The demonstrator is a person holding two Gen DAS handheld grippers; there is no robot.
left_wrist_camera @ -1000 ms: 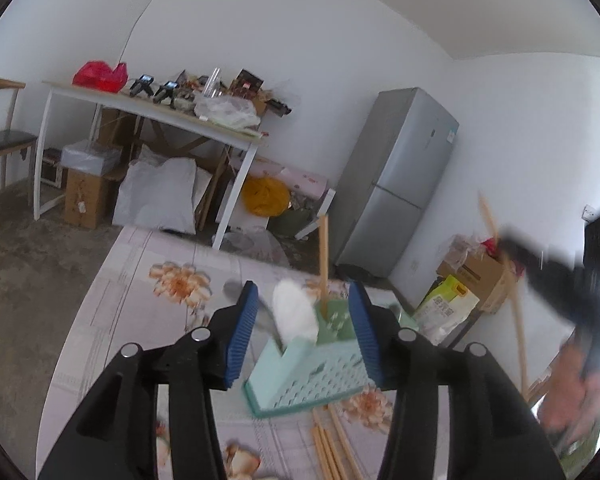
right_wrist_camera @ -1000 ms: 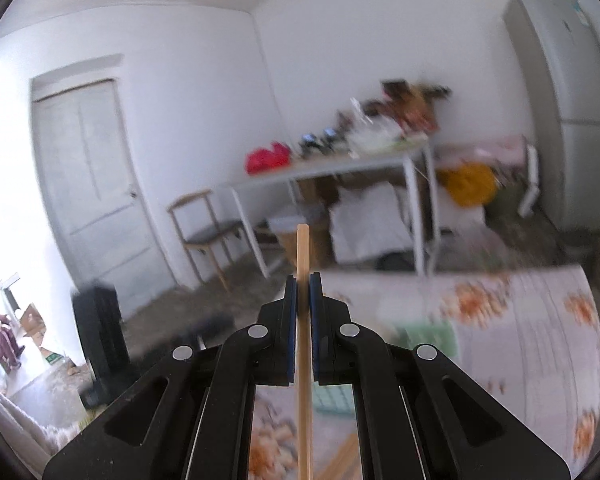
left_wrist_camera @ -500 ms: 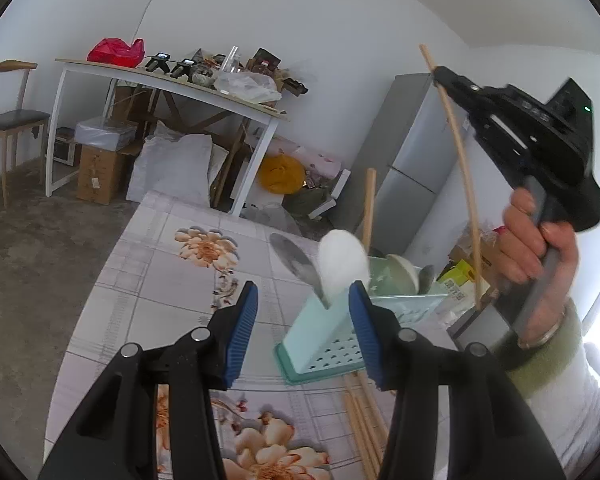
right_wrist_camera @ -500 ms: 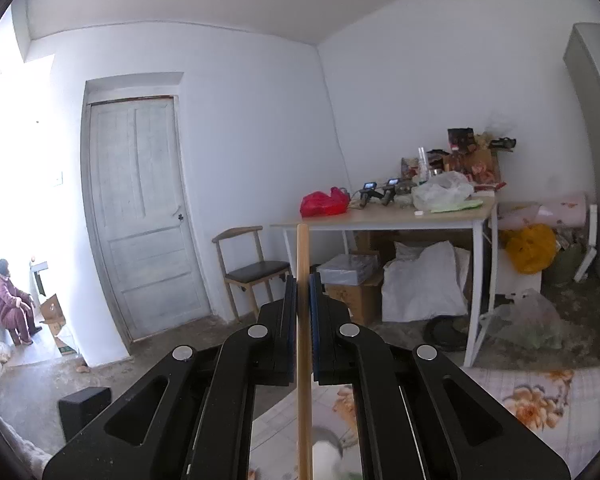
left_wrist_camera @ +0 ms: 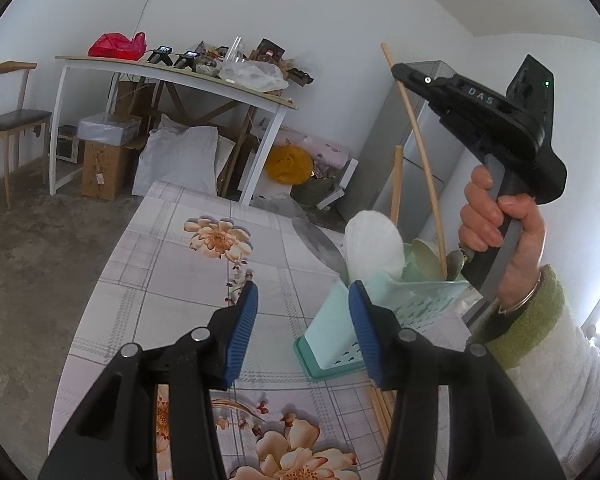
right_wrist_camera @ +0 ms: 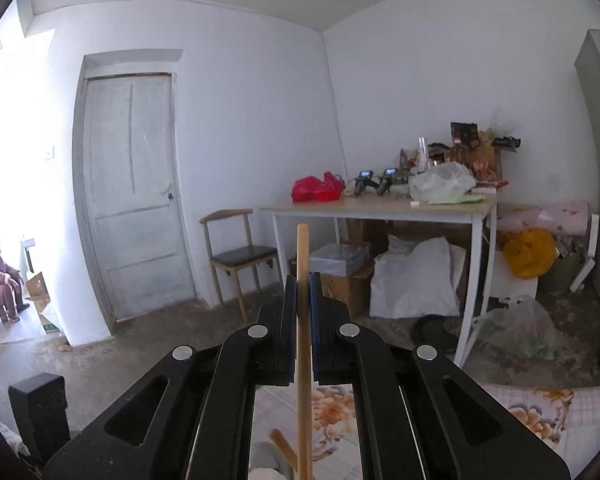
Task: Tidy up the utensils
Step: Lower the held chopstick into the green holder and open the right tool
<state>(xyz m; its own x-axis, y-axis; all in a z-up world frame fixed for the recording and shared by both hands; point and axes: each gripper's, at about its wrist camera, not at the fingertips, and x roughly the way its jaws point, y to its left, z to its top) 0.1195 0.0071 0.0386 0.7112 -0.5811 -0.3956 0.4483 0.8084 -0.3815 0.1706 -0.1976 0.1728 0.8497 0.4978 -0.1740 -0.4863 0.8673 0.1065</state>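
A mint green utensil caddy (left_wrist_camera: 388, 320) stands on the floral tablecloth (left_wrist_camera: 188, 264). It holds a white spatula (left_wrist_camera: 374, 246), spoons, a knife (left_wrist_camera: 316, 240) and an upright chopstick (left_wrist_camera: 397, 184). My left gripper (left_wrist_camera: 302, 328) is open and empty, just in front of the caddy. My right gripper (right_wrist_camera: 303, 300) is shut on a wooden chopstick (right_wrist_camera: 302, 320). In the left wrist view this chopstick (left_wrist_camera: 416, 160) stands nearly upright with its lower tip inside the caddy. More chopsticks (left_wrist_camera: 380, 408) lie on the cloth beside the caddy.
A white table (left_wrist_camera: 172, 76) piled with bags and clutter stands against the back wall, with boxes and sacks under it. A chair (left_wrist_camera: 8, 120) is at the left. A grey fridge (left_wrist_camera: 412, 152) is behind the caddy. A door (right_wrist_camera: 136, 200) shows in the right wrist view.
My right gripper has carried the chopstick over the caddy and lowered its tip into it. My left gripper has drawn back and left from around the caddy.
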